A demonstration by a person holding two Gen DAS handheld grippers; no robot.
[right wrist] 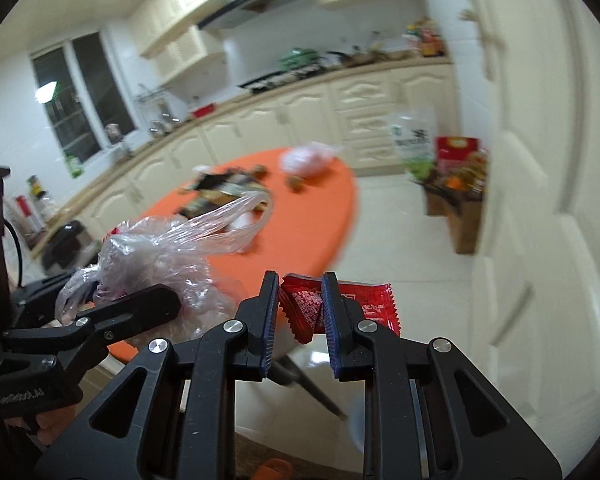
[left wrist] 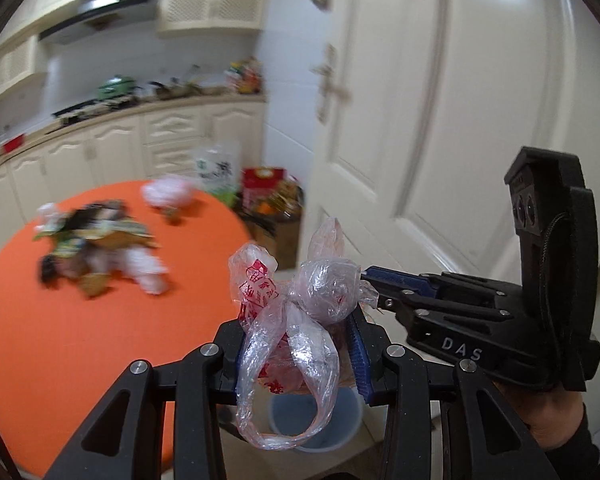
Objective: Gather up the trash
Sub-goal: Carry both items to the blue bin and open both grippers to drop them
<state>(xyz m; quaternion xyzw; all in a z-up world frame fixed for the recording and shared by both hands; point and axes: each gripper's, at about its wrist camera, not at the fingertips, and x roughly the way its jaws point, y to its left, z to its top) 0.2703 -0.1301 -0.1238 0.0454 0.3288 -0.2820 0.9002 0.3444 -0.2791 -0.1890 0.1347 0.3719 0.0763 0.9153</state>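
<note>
Two grippers, each clamping trash.

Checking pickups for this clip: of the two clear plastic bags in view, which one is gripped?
The knotted clear plastic bag with red print, clamped in the left gripper off the table. The other whitish bag lies untouched on the orange round table.

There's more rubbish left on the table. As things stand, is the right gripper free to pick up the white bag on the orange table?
Probably not: the right gripper is shut on a red wrapper, and the white bag lies at the table's far side.
</note>
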